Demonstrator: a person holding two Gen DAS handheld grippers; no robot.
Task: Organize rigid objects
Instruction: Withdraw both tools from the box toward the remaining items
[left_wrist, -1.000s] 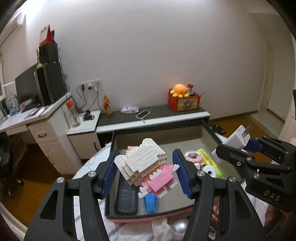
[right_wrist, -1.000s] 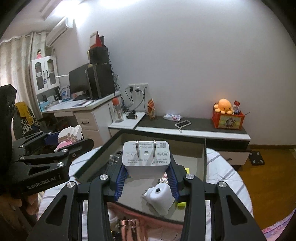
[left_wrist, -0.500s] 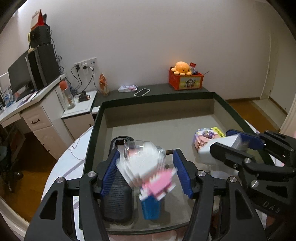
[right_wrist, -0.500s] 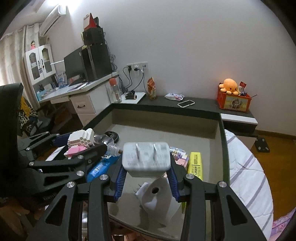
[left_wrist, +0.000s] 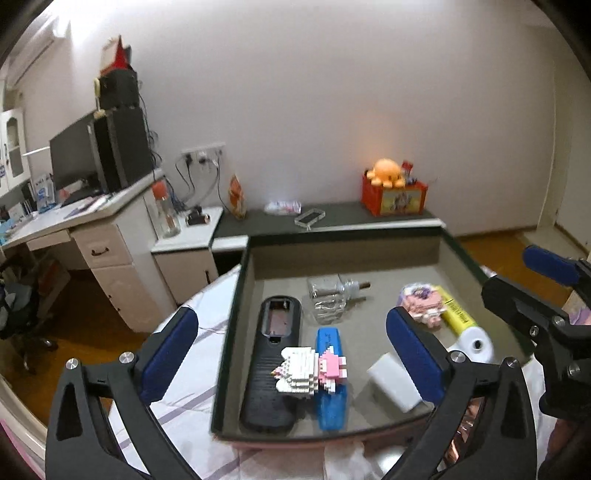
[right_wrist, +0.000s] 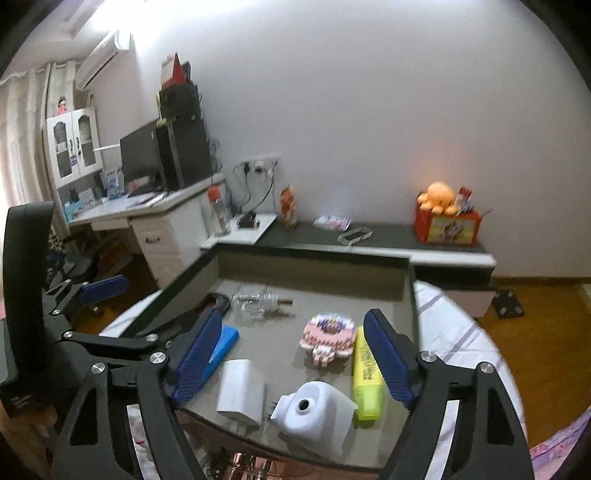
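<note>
Bedroom desk and low shelf stand behind the dark-rimmed tray (left_wrist: 236, 295) on the bed. Left to right inside it: black remote (left_wrist: 271, 354), brick figure (left_wrist: 312, 371) lying across the blue case (left_wrist: 330, 376), white charger (left_wrist: 393, 380), yellow highlighter (right_wrist: 364, 373), its lettering unreadable. Left gripper (left_wrist: 291, 347) and right gripper (right_wrist: 295, 358) both hover spread and empty; the left is nearer the figure, whose long axis runs left-right.

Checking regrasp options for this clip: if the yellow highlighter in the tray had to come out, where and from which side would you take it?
Grip the yellow highlighter across its narrow width at mid-body, coming down from above. It lies flat, its long axis running front to back. The tray wall stands on one side and the pink brick model close on the other, so the fingers have little room; a side approach looks blocked.
</note>
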